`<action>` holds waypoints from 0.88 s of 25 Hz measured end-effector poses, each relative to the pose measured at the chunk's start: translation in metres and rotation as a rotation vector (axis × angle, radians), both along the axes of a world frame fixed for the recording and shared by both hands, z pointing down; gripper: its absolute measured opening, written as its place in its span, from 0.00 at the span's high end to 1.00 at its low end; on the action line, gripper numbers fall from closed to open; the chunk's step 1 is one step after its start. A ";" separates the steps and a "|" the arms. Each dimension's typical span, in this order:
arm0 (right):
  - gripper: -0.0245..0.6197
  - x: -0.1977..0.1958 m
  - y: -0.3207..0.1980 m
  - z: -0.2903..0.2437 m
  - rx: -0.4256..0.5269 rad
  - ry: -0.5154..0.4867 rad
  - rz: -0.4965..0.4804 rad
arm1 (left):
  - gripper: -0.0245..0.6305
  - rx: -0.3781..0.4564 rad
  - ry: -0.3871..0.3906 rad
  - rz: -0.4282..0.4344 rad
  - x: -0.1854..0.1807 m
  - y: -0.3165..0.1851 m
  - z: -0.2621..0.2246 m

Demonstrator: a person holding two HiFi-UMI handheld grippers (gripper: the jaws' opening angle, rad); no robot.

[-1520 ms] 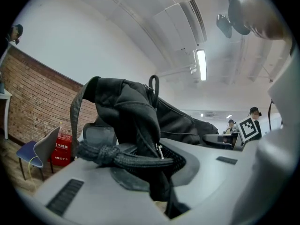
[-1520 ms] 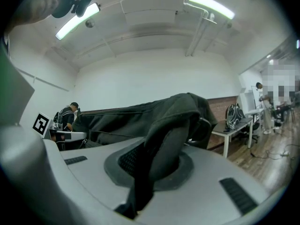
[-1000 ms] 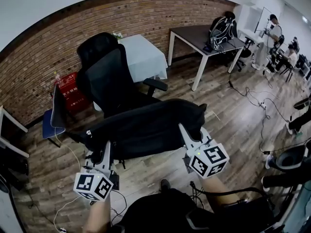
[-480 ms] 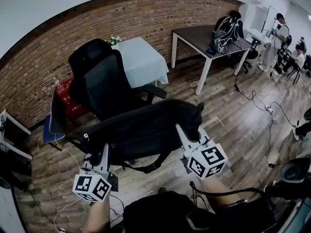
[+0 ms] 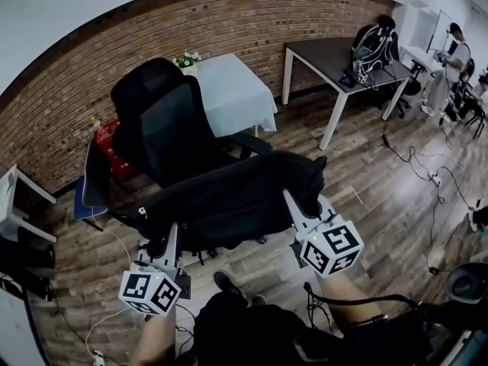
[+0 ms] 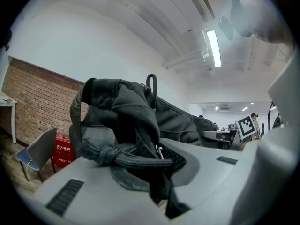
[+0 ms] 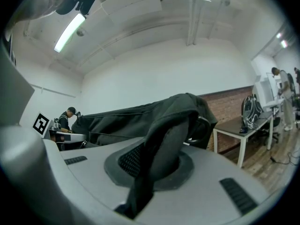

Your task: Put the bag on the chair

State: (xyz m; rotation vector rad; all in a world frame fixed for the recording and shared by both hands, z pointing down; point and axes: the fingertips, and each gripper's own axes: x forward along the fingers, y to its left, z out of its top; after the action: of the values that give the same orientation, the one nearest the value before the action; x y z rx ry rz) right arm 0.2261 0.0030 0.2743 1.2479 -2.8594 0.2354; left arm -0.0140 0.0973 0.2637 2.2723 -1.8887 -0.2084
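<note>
A long black bag (image 5: 229, 200) hangs level between my two grippers, just in front of a black office chair (image 5: 164, 124) and over its seat edge. My left gripper (image 5: 169, 239) is shut on the bag's left end. In the left gripper view a knotted strap (image 6: 108, 153) and folds of the bag (image 6: 126, 107) are pinched between the jaws of the left gripper (image 6: 157, 191). My right gripper (image 5: 293, 204) is shut on the bag's right end. In the right gripper view a flap of the bag (image 7: 164, 144) runs down into the closed jaws of the right gripper (image 7: 138, 198).
A table with a white cloth (image 5: 229, 90) stands behind the chair by the brick wall. A dark desk (image 5: 328, 59) with a backpack (image 5: 374, 44) is at the right. A red box (image 5: 107, 139) and a small blue-seated chair (image 5: 88, 189) are at the left. Cables (image 5: 427, 174) cross the wooden floor.
Both grippers have carried the bag forward towards the office chair, and the bag now hides more of its seat. A foot has come into view below the bag.
</note>
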 end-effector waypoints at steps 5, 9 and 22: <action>0.90 -0.016 -0.029 0.000 -0.004 0.018 0.008 | 0.88 0.004 0.007 0.003 -0.017 -0.030 0.004; 0.90 -0.034 -0.053 0.001 -0.006 0.030 0.006 | 0.88 -0.004 0.021 0.000 -0.035 -0.055 0.006; 0.90 -0.094 -0.129 0.004 -0.025 0.069 0.007 | 0.88 -0.014 0.037 -0.012 -0.092 -0.125 0.014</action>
State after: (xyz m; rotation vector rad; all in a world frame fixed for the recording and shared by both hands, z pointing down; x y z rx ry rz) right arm 0.1316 -0.1260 0.2787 1.2369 -2.7862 0.2226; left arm -0.1063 -0.0275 0.2779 2.2324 -1.8798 -0.2367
